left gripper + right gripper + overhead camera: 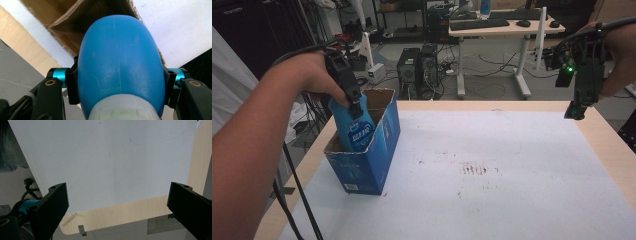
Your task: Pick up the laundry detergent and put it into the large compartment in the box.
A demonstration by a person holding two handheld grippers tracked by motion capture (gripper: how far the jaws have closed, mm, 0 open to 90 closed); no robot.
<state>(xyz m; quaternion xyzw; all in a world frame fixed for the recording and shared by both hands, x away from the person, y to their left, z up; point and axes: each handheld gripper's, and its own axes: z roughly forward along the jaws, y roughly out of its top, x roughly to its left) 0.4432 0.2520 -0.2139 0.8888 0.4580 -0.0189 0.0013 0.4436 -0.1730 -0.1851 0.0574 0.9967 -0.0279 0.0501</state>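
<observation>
**At the table's left edge, a bottle goes halfway into a box**

At the near left of the table [512, 200], an open-topped blue box [377, 160] stands upright on the white sheet [492, 150] that covers most of the wooden top. The left gripper [353, 102] holds a blue bottle [355, 127] by its upper part, jaws pressed against both flanks of the bottle's body. The left gripper view looks down along the bottle [120, 65], white cap nearest the camera, with the box's brown inner walls [72, 22] below and beyond it. From the high view the bottle's lower part is already inside the box, close to the left wall, while its label and shoulders stand above the torn rim. Whether its base touches the box floor cannot be told.

The right gripper [576, 111] hangs in the air over the far right edge of the table, well apart from the box. Its jaws stand wide with nothing between them; the right gripper view shows bare white sheet and a strip of wood between the two black fingers [56, 200].

Judging from this, the work is packing the bottle into the box, and it looks well along: the bottle is picked up, carried over and partly lowered in. What seems left is to sink it fully, let the jaws part, and lift the left gripper clear without tipping the box. The sheet carries a few brown smudges [474, 168] near its middle.
</observation>
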